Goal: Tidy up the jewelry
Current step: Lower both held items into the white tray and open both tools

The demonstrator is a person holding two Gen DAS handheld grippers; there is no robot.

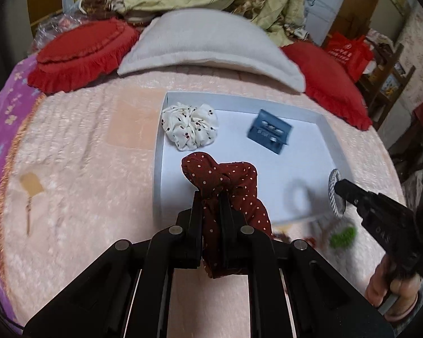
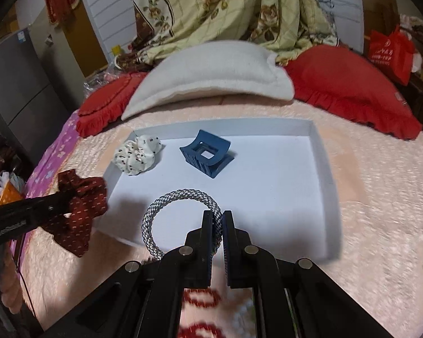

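The left gripper (image 1: 211, 197) is clamped on a dark red dotted scrunchie (image 1: 225, 180), the cloth bunched between its pads and hanging down past them, held above the near left part of a white tray (image 1: 159, 152) that lies on a pink bedspread (image 1: 84, 169). The right gripper (image 2: 217, 219) is pinched on a silver braided ring (image 2: 155, 214) — the ring stands out to the gripper's ten o'clock over the tray's near edge. Inside the tray, a white scrunchie (image 2: 136, 155) with small dark marks sits in the far left corner, at about eleven o'clock in the right wrist view, and a blue hair claw (image 2: 207, 155) rests just beside it toward twelve. Past the tray, at twelve o'clock, lies a white pillow (image 1: 211, 45) with a red cushion (image 1: 81, 53) on either side. In the left wrist view a small green thing (image 1: 342, 236) shows at four o'clock on the bedspread — too blurred to name.
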